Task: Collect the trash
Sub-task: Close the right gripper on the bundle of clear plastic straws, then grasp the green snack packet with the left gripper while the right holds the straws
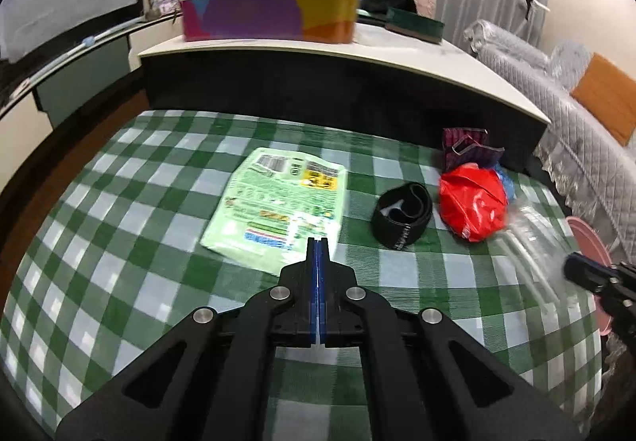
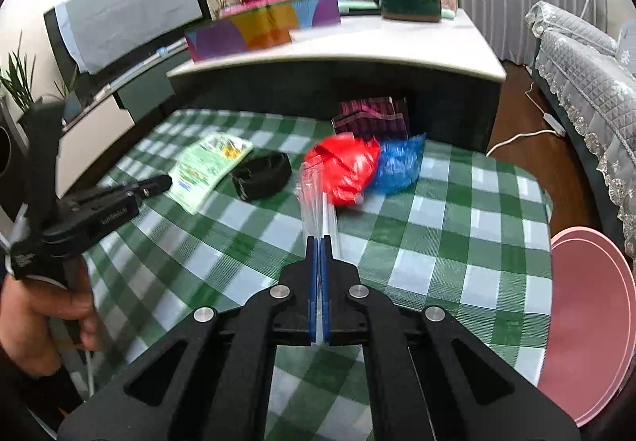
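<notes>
Right gripper (image 2: 318, 242) is clamped on the near end of the clear wrapper (image 2: 314, 198), whose long axis runs straight ahead from the tips toward the red bag (image 2: 346, 167), far end touching it. Left gripper (image 1: 318, 242) is pinched together at the near edge of the green pouch (image 1: 274, 202); can't tell if it grips it. Pink bin (image 2: 588, 322) sits right of the table, nearest the right hand.
</notes>
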`<state>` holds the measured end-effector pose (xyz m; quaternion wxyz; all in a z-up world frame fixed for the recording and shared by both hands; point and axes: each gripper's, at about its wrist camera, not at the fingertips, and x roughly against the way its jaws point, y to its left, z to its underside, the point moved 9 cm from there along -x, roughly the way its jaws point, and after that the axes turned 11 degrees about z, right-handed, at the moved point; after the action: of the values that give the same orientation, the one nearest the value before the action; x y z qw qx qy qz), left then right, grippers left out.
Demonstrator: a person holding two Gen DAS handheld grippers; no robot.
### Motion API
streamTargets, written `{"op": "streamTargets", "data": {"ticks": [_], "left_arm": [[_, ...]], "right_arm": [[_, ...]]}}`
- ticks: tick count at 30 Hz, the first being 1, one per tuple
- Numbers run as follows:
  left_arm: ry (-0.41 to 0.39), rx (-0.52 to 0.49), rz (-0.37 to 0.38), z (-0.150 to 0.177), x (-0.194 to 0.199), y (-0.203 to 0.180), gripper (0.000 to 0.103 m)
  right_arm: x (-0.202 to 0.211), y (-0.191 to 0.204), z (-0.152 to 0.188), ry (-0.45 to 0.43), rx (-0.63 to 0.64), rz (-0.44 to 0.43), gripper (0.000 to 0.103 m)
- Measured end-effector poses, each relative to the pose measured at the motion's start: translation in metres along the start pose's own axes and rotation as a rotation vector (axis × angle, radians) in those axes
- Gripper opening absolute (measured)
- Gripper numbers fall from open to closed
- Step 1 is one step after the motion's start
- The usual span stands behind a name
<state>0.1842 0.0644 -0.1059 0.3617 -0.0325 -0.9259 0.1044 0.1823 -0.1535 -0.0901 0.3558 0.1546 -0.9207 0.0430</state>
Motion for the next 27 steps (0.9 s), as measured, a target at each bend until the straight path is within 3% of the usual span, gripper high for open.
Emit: {"op": "streamTargets", "data": {"ticks": [9, 18, 23, 27], "left_arm": [[-0.022, 0.132, 0.008, -0.001, 0.011, 0.050, 0.000], [-0.016, 0.144, 0.035, -0.003, 0.001, 0.061, 0.002], [-0.042, 0.150, 0.071, -0.022, -0.010, 0.064, 0.036], [-0.059, 0.128, 0.101, -0.042, -0.021, 0.065, 0.038]], "right_arm": [[0.021, -0.005, -0.021, -0.059, -0.056, -0.007, 0.002], [0.003, -0.009, -0.028, -0.049, -0.086, -0.004, 0.002], [-0.003, -0.014, -0.028, -0.042, -0.096, -0.010, 0.002], [-0.006, -0.019, -0.028, -0.037, -0.109, -0.014, 0.002]]}}
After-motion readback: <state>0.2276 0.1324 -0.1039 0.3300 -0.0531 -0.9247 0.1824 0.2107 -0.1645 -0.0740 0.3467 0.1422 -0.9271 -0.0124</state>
